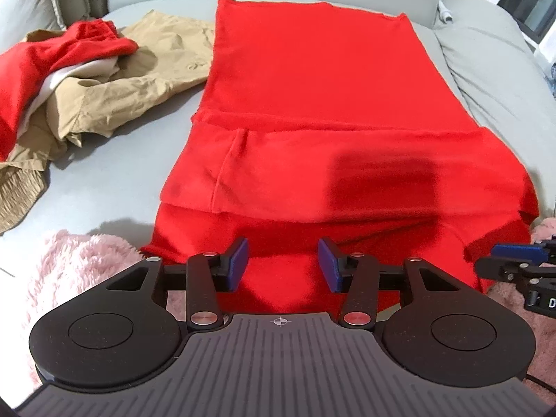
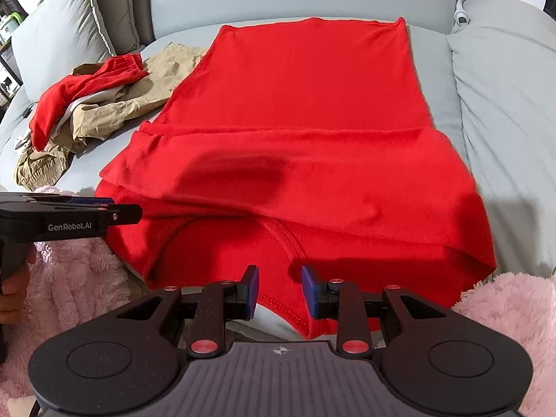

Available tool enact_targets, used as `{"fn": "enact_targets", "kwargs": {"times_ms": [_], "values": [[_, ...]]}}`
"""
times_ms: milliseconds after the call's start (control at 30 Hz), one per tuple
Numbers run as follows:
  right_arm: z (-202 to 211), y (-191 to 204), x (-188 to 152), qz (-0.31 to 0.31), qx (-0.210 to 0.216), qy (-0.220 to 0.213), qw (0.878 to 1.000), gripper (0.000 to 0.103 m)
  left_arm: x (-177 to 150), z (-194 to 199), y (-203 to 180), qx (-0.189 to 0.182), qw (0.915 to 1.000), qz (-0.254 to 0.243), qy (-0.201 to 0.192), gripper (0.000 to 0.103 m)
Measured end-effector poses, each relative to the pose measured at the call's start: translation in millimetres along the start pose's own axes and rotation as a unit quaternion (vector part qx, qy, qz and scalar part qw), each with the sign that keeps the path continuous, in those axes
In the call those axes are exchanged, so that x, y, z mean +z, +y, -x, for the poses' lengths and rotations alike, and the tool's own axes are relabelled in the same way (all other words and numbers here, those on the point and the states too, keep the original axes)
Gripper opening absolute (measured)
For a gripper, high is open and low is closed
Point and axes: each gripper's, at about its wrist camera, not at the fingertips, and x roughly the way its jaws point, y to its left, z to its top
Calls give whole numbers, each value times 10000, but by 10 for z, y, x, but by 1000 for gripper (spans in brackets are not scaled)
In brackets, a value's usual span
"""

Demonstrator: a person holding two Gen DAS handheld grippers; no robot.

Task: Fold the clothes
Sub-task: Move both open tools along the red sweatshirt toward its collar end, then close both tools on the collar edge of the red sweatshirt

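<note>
Here a bright red knit T-shirt (image 1: pixel 312 111) lies spread along the pale grey sofa seat (image 1: pixel 114 173), its sleeves folded in over the body so that it forms a long strip, with the neckline at the near end and the hem toward the backrest.

The left gripper (image 1: pixel 283 264) hangs over the near edge of the shirt. Its blue-padded fingers (image 1: pixel 239 260) stand apart, with only loose red cloth showing below the gap and nothing pinched. The right gripper (image 2: pixel 279 290) hovers just above the stitched collar (image 2: pixel 285 236). Its jaws are narrower but still parted, and the pads seem clear of the fabric, though from this angle the collar edge beneath them is hard to separate from the gap.

To the left of the shirt, a crumpled heap of clothes (image 1: pixel 87 80) sits near the sofa arm: tan crinkled trousers with a smaller red garment and a bit of white cloth on top. The heap is just beside the shirt's far half.

A fluffy pink blanket (image 2: pixel 69 278) covers the near foreground on both sides. A hand (image 2: pixel 14 278) grips the left tool's handle at the left edge of the right wrist view.
</note>
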Motion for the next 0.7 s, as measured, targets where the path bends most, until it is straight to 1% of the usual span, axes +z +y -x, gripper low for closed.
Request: {"fn": "enact_targets", "kwargs": {"times_ms": [67, 133, 200, 267, 300, 367, 400, 433, 467, 500, 533, 567, 600, 667, 700], "values": [[-3, -49, 95, 22, -31, -41, 10000, 29, 83, -11, 32, -45, 10000, 34, 3, 51], [31, -127, 211, 46, -49, -107, 9999, 29, 299, -48, 88, 8, 10000, -26, -51, 52], [65, -237, 484, 65, -102, -290, 9995, 29, 465, -72, 131, 80, 9999, -61, -123, 53], [85, -355, 764, 67, -165, -484, 9987, 29, 753, -141, 206, 128, 9996, -50, -237, 53], [87, -397, 851, 63, -177, -540, 9984, 29, 915, -181, 249, 154, 9994, -43, -300, 53], [42, -544, 1205, 58, -227, -716, 9972, 30, 1105, -247, 303, 180, 9993, -38, -340, 53], [26, -592, 1286, 61, -242, -744, 9969, 30, 1301, -340, 344, 194, 9991, -36, -368, 53], [-25, -667, 1442, 71, -268, -782, 9966, 31, 1433, -408, 364, 209, 9990, -40, -392, 53], [-98, -736, 1618, 79, -295, -821, 9962, 34, 1507, -450, 373, 223, 9989, -48, -409, 53], [-173, -802, 1754, 91, -322, -856, 9958, 36, 1688, -565, 410, 268, 9986, -87, -440, 54], [-246, -868, 1880, 105, -350, -889, 9954, 37, 1844, -673, 439, 317, 9984, -118, -462, 54], [-320, -934, 2006, 119, -377, -922, 9950, 38, 1906, -718, 445, 336, 9982, -129, -470, 54], [-360, -967, 2068, 125, -396, -932, 9948, 38, 2063, -841, 481, 354, 9980, -151, -500, 55], [-535, -1108, 2291, 116, -544, -938, 9940, 38, 2301, -1038, 542, 382, 9976, -188, -546, 55], [-681, -1238, 2456, 38, -718, -996, 9924, 38, 2404, -1124, 568, 395, 9974, -204, -565, 56]]}}
